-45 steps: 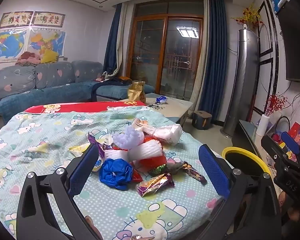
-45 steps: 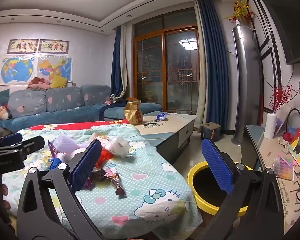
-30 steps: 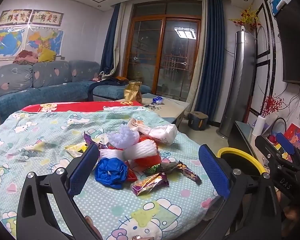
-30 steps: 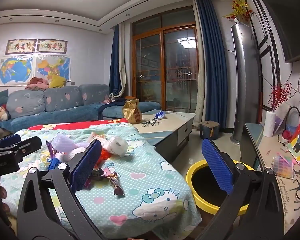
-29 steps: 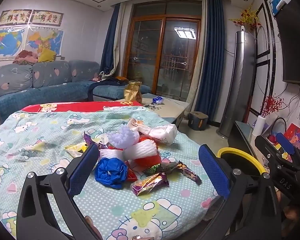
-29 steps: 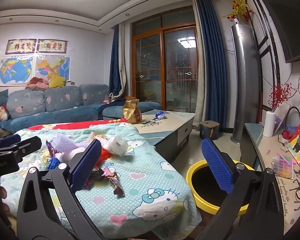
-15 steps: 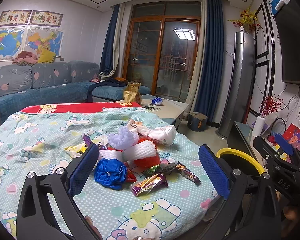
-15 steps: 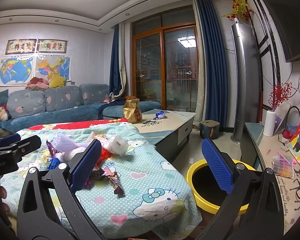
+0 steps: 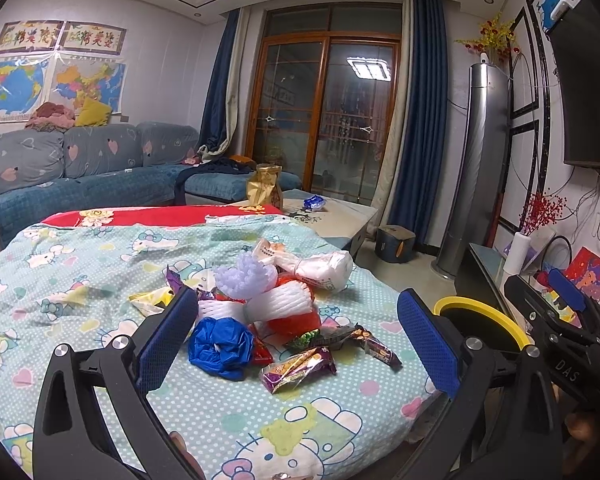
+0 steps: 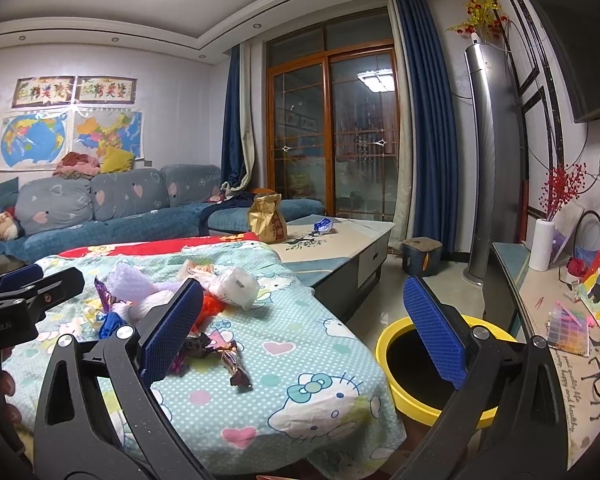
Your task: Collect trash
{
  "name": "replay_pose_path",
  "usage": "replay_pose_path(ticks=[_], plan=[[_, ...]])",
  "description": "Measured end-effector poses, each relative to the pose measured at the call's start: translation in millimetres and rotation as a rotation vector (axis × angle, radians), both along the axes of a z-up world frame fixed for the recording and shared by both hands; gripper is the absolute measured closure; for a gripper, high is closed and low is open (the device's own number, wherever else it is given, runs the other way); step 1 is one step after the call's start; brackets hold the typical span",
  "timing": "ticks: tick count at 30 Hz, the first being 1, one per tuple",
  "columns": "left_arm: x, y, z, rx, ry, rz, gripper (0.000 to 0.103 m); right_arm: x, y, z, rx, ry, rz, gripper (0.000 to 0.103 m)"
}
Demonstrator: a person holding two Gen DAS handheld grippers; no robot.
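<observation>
A heap of trash lies on a table under a Hello Kitty cloth (image 9: 80,264): a crumpled blue bag (image 9: 220,346), white foam nets (image 9: 278,300), a white wad (image 9: 324,266), a purple snack wrapper (image 9: 298,368) and a dark candy wrapper (image 9: 374,346). My left gripper (image 9: 296,344) is open and empty, held above the near side of the heap. My right gripper (image 10: 300,328) is open and empty, off the table's right edge, with the heap (image 10: 228,284) to its left. A yellow bin (image 10: 432,368) stands on the floor below the table's right side; it also shows in the left wrist view (image 9: 480,320).
A low coffee table (image 10: 340,240) with a gold bag (image 10: 266,218) stands behind. A blue sofa (image 9: 80,176) runs along the left wall. A TV shelf (image 10: 548,320) with a white vase and papers lines the right wall. A tall silver air conditioner (image 10: 492,160) stands at the back right.
The left gripper has drawn back slightly and risen, so the heap sits a little lower and farther. The right gripper has hardly moved. Both stay open.
</observation>
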State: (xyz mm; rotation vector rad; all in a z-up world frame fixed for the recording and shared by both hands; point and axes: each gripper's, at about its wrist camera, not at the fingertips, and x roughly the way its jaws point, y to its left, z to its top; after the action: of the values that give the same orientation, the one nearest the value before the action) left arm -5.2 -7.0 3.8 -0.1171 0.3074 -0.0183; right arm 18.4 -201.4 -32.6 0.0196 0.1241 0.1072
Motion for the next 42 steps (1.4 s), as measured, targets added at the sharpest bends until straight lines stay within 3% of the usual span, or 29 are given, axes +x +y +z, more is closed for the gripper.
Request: replay_pose_path(ticks=[14, 30, 38, 42], plan=[[23, -2, 1, -0.026, 0.041, -0.041, 0.006, 13, -2, -4, 0.005, 0.076, 0.062, 0.011], [81, -4, 6, -0.036, 0.072, 0.010, 0.006, 51, -18, 5, -0.013, 0.150, 0.029, 0.011], [116, 12, 4, -0.025, 0.132, 0.078, 0.006, 86, 6, -12, -0.066, 0.282, 0.140, 0.011], [127, 34, -1, -0.067, 0.176, 0.113, 0.006, 105, 19, -30, -0.070, 0.397, 0.213, 0.011]])
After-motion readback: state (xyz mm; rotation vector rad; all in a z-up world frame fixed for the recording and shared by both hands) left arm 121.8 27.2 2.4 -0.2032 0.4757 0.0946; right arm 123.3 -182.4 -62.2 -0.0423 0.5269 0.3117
